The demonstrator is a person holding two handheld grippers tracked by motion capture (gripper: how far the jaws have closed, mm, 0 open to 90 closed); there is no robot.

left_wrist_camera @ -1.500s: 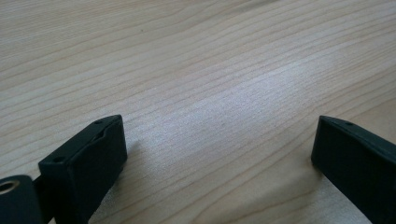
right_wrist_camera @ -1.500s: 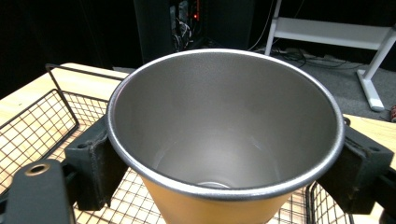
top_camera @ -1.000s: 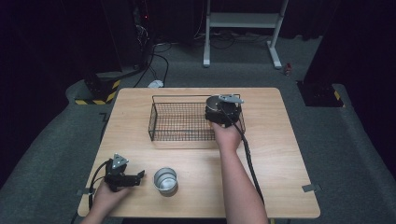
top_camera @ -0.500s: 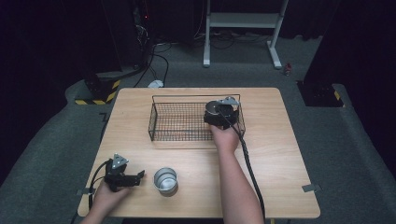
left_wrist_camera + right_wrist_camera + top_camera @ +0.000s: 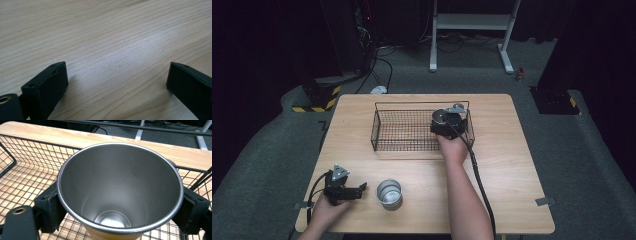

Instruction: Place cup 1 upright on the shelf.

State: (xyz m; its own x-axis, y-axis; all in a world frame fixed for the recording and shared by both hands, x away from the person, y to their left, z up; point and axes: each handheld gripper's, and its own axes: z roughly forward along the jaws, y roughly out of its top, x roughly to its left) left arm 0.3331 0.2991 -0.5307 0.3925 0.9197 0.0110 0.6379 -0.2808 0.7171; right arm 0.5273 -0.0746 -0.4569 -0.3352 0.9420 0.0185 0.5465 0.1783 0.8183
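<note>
One steel cup (image 5: 120,192), clamped in right hand-held gripper (image 5: 447,122), moved nearer over basket (image 5: 412,131); left (image 5: 362,189) open.

Steel cup (image 5: 120,192): brushed metal, satin sheen inside, polished rim. Second cup (image 5: 389,192): same dull silver metal. Basket (image 5: 404,131): thin black coated wire mesh. Surface (image 5: 105,37): pale wood grain, smooth, matt with faint glare. Right tool (image 5: 120,205): black matt plastic jaws. Left tool (image 5: 117,82): same matt black. Floor (image 5: 272,150): grey carpet, rough.
</note>
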